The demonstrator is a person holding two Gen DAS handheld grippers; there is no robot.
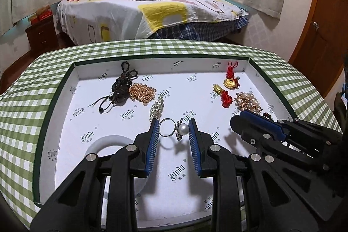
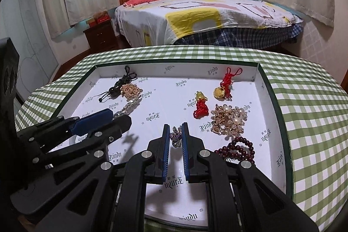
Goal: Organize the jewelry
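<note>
White-lined box (image 1: 65,88) with scattered jewelry (image 1: 141,91)

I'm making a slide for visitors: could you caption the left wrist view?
Left gripper holds a pearl ring between its fingers above a white tray of jewelry.

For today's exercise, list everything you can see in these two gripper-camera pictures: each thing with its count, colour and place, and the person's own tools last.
tray: one, white inside, dark green rim, on the table
tablecloth: one, green and white check, under the tray
black cord knot: one, tray's far left
gold chain pile: one, beside the black cord knot
silver bracelet: one, mid tray
pearl ring: one, silver, between the left gripper's fingers
purple brooch: one, between the right gripper's fingers
red knot charms: two, gold pieces, far right
pearl cluster: one, gold, right
bead bracelet: one, dark red, near right
bed: one, patterned cover, behind
left gripper: black, blue pads
right gripper: black, blue pads
</note>
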